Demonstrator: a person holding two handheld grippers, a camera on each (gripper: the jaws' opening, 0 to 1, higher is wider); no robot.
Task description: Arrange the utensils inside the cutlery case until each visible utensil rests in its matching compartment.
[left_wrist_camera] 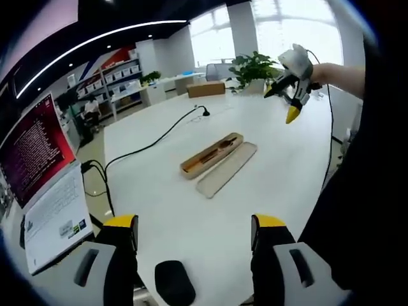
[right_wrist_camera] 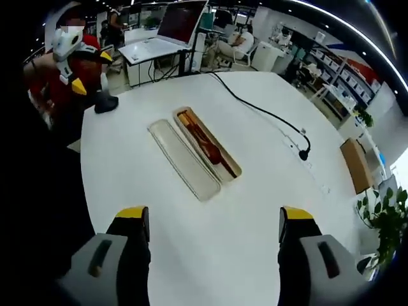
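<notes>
Sitting mid-way on the white table (right_wrist_camera: 268, 210), the open case (right_wrist_camera: 207, 153) holds the wooden utensils (right_wrist_camera: 204, 145), its lid (right_wrist_camera: 183, 159) touching alongside. Both the left gripper (left_wrist_camera: 194, 233) and right gripper (right_wrist_camera: 213, 226) hover spread, empty, well apart from it. A careless reach could shove the light case or catch the black cable (right_wrist_camera: 255, 107).

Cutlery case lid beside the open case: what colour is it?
The lid is pale beige, clearest in the right gripper view.

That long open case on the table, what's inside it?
The cutlery case holds brown wooden utensils lying lengthwise. Its lid lies alongside. Which utensils they are, and any compartments beneath them, can't be made out.
</notes>
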